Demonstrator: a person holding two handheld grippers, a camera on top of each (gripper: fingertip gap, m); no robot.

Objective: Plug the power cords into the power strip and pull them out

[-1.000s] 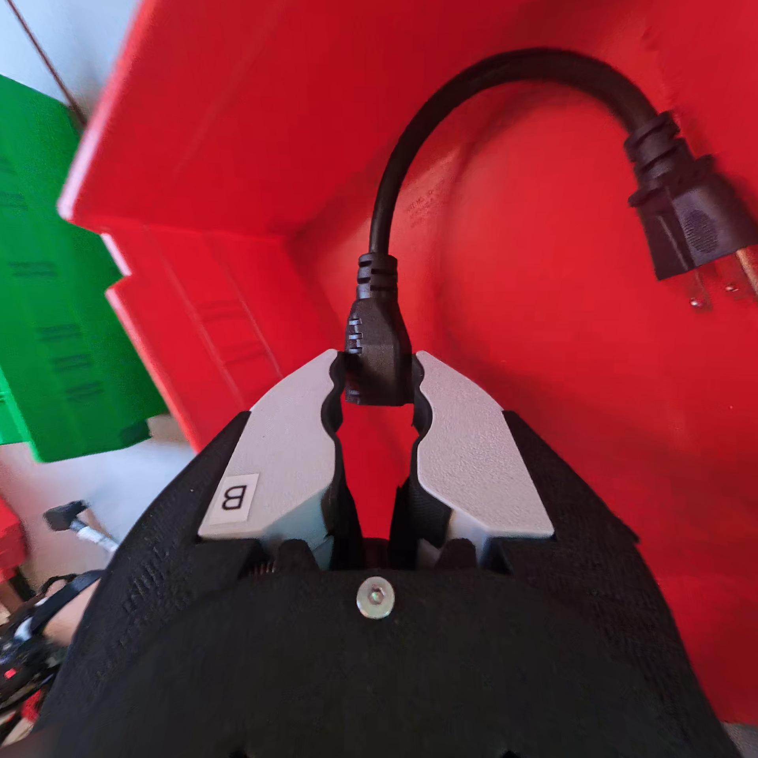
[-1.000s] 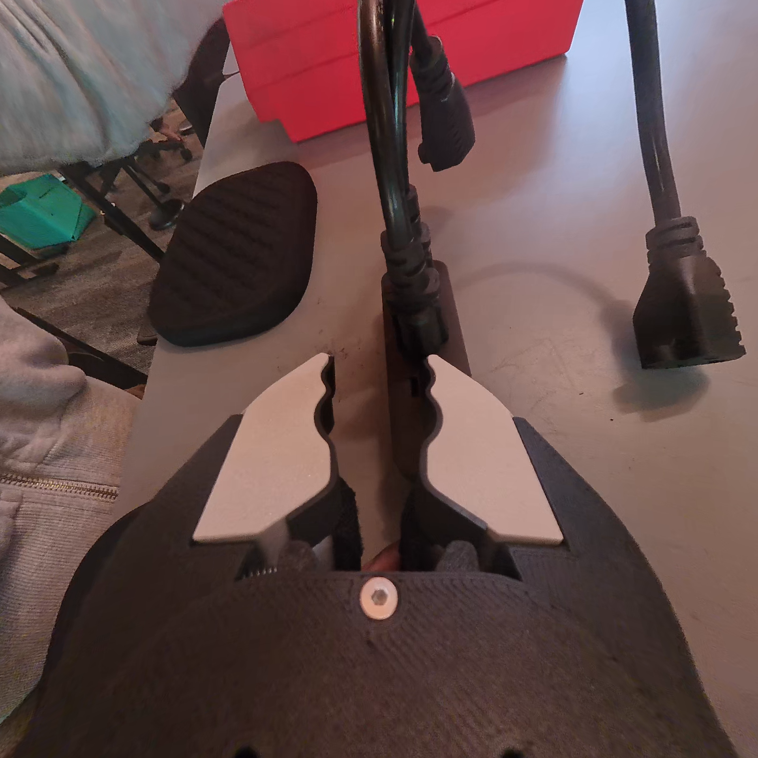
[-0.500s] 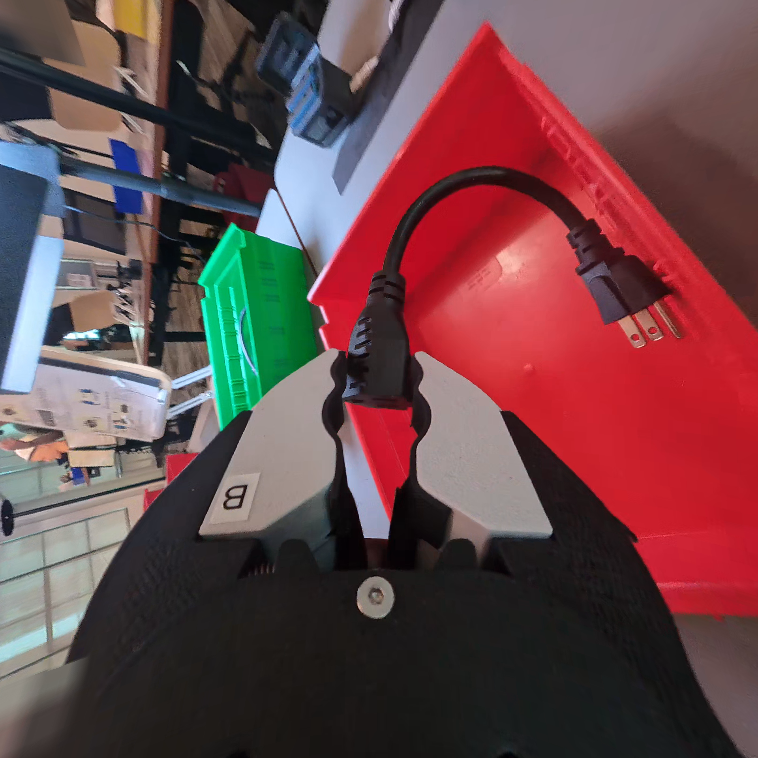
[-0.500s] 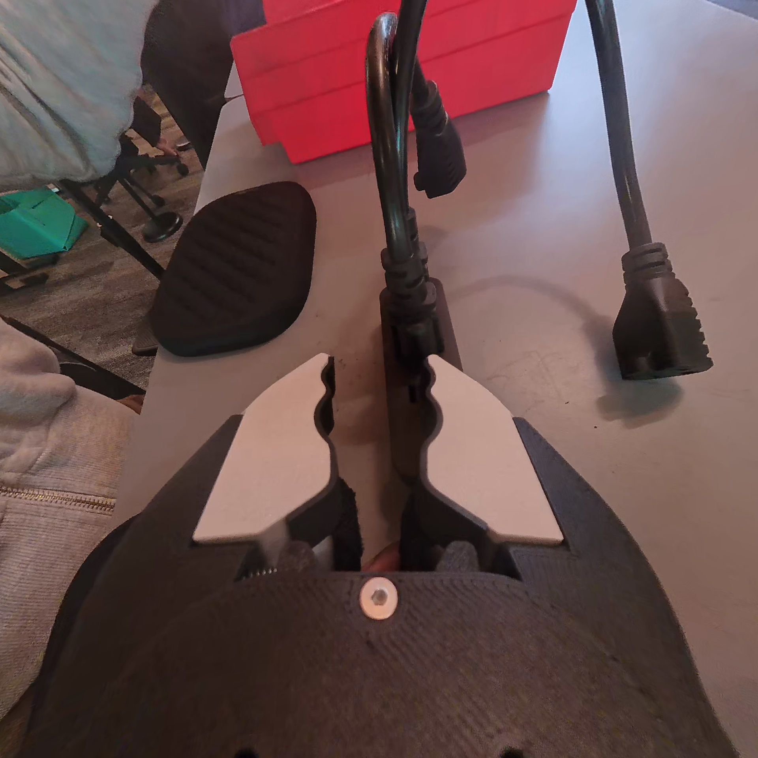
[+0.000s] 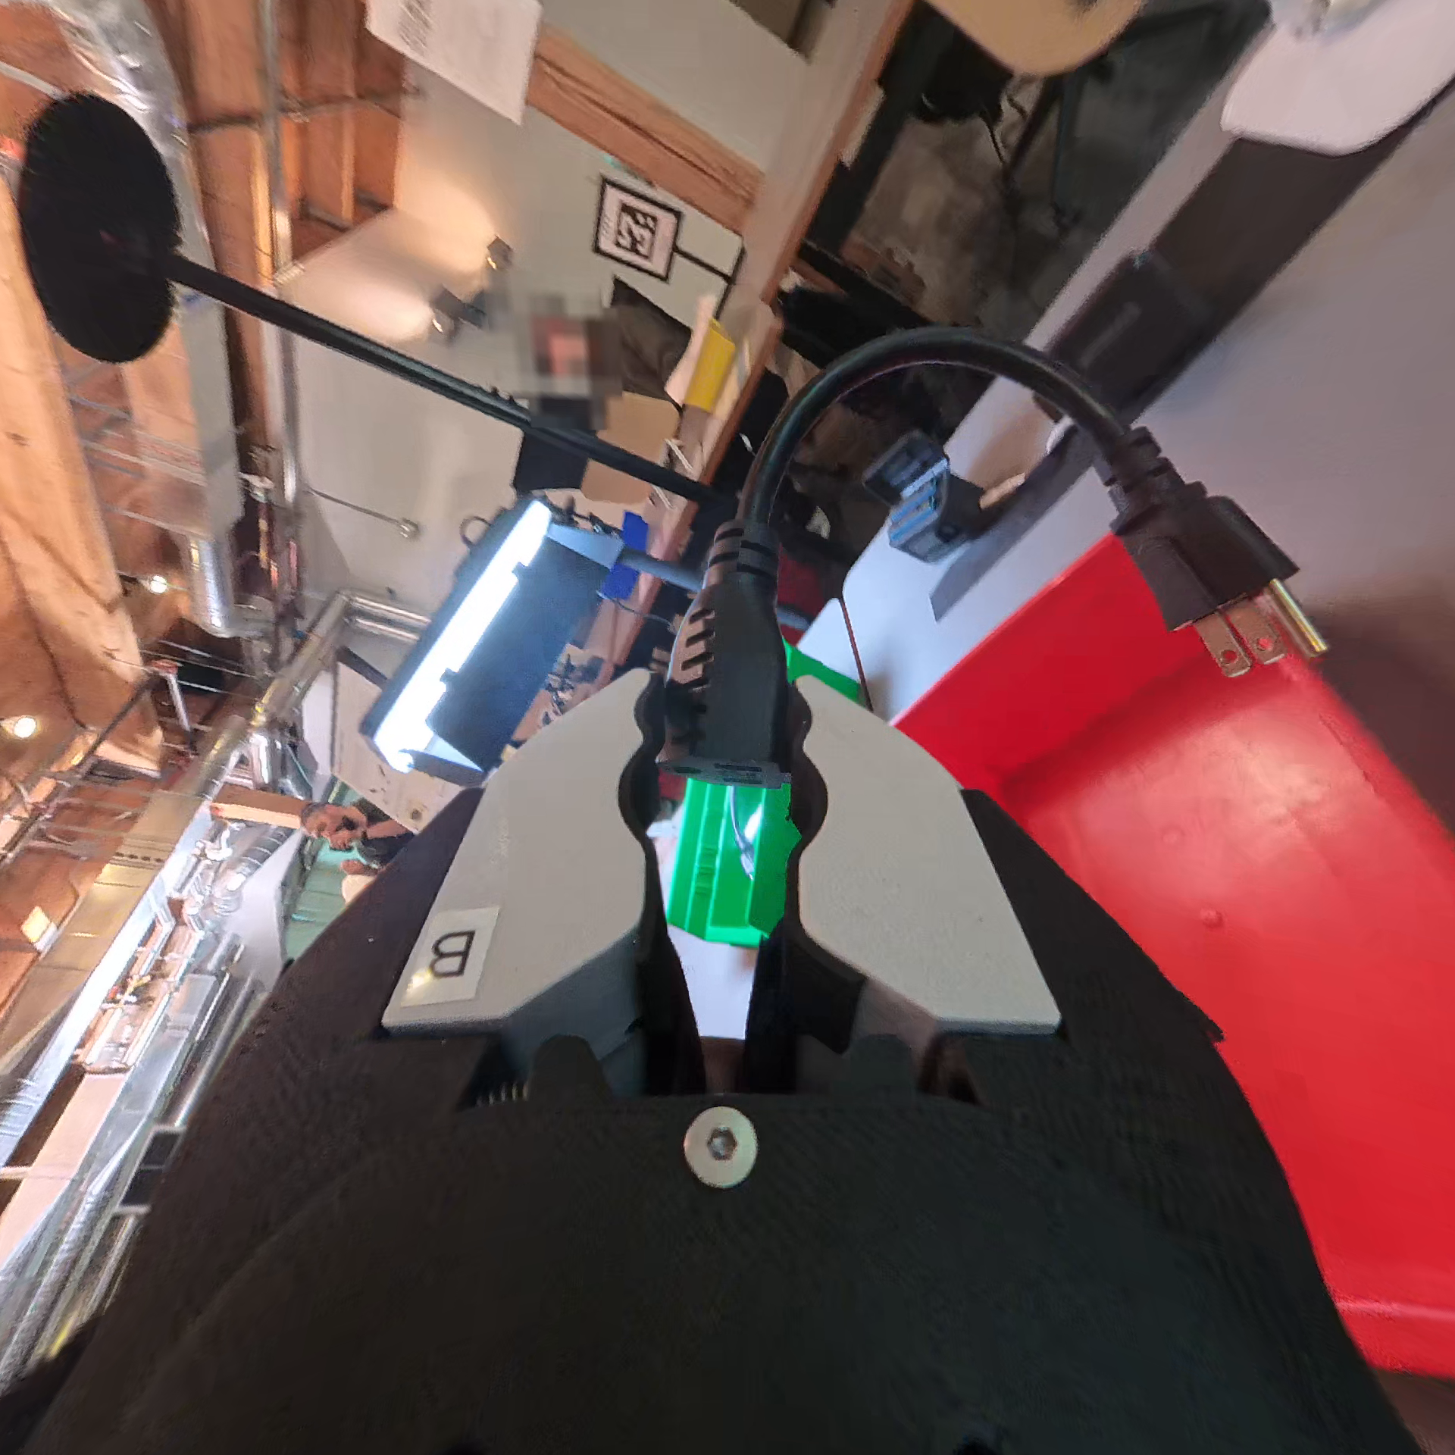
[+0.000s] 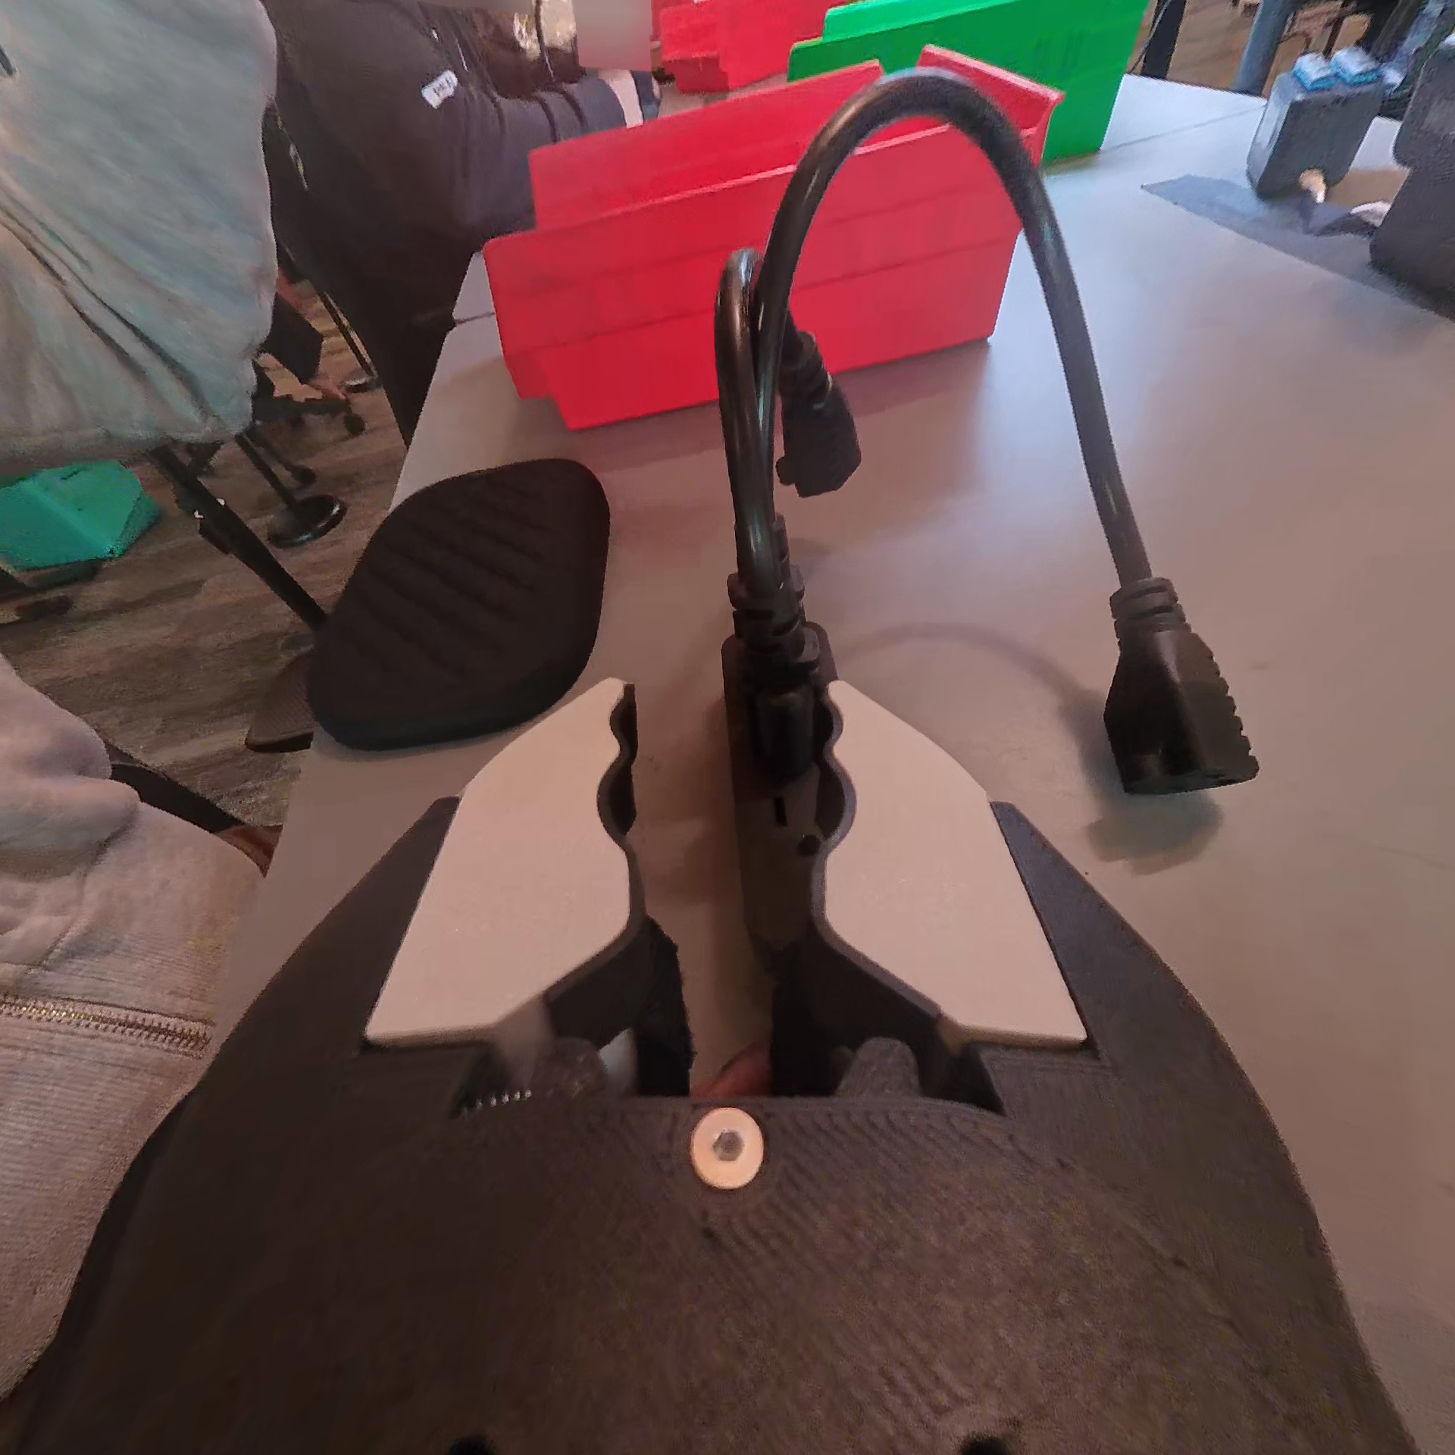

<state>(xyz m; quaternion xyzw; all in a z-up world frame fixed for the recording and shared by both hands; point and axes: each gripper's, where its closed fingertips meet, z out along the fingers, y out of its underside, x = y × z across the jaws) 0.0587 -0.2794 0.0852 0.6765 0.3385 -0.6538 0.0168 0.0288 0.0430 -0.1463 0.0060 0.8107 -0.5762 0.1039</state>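
Note:
My left gripper (image 5: 720,708) is shut on the socket end (image 5: 728,677) of a short black power cord and holds it in the air. The cord arcs up and right to its three-prong plug (image 5: 1216,579), which hangs free above the red bin (image 5: 1181,866). My right gripper (image 6: 728,708) is open over the near end of the black power strip (image 6: 775,858), which lies on the grey table against the right finger. Two black cords are plugged into the strip (image 6: 768,630). One socket end hangs in the air (image 6: 819,429); the other lies on the table (image 6: 1173,708).
The red bin (image 6: 748,260) stands across the table beyond the strip, with a green bin (image 6: 984,47) behind it. A black ribbed pad (image 6: 464,606) lies at the table's left edge. People sit to the left. Dark devices (image 6: 1307,126) stand at the far right. The grippers' ends are close to 40 cm from one another.
My left gripper has lifted the cord up out of the red bin and tilted toward the room. My right gripper has drawn back a little from the strip and stays open.

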